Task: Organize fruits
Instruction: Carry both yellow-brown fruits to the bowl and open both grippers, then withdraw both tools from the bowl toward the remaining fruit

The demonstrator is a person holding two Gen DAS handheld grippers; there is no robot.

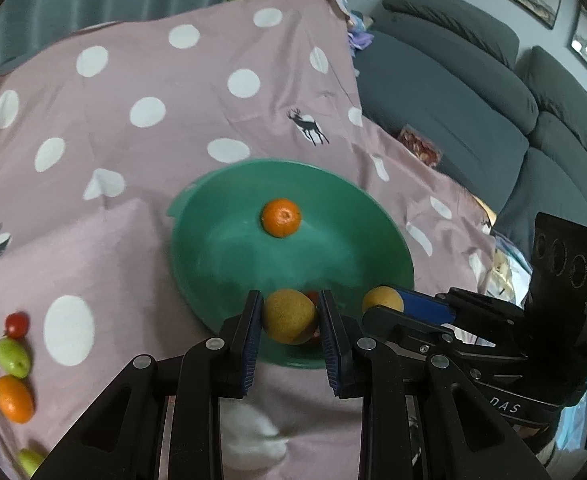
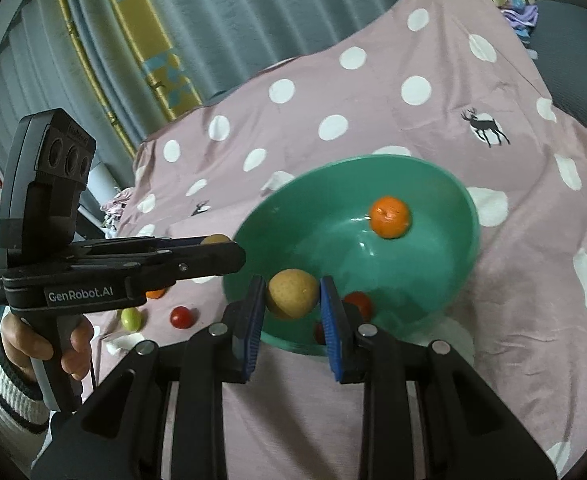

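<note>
A green bowl [image 1: 221, 248] [image 2: 433, 264] sits on a pink dotted cloth. An orange [image 1: 281, 217] [image 2: 389, 216] lies in it, and two red tomatoes [image 2: 359, 304] show near its front wall. My left gripper [image 1: 290, 300] is shut on a brown-yellow round fruit [image 1: 289, 316] over the bowl's near rim. My right gripper [image 2: 292, 284] is shut on a yellow round fruit [image 2: 293, 294] over the bowl's near side. Each gripper shows in the other's view: the right gripper [image 1: 389, 304] with its yellow fruit [image 1: 381, 299], and the left gripper [image 2: 221, 248] at the bowl's left edge.
Loose fruit lies on the cloth left of the bowl: a red tomato [image 1: 16, 325] [image 2: 183, 317], a green fruit [image 1: 12, 356] [image 2: 130, 318], an orange [image 1: 14, 398] and another green fruit [image 1: 29, 460]. A grey sofa [image 1: 473, 92] stands to the right. A curtain [image 2: 213, 8] hangs behind.
</note>
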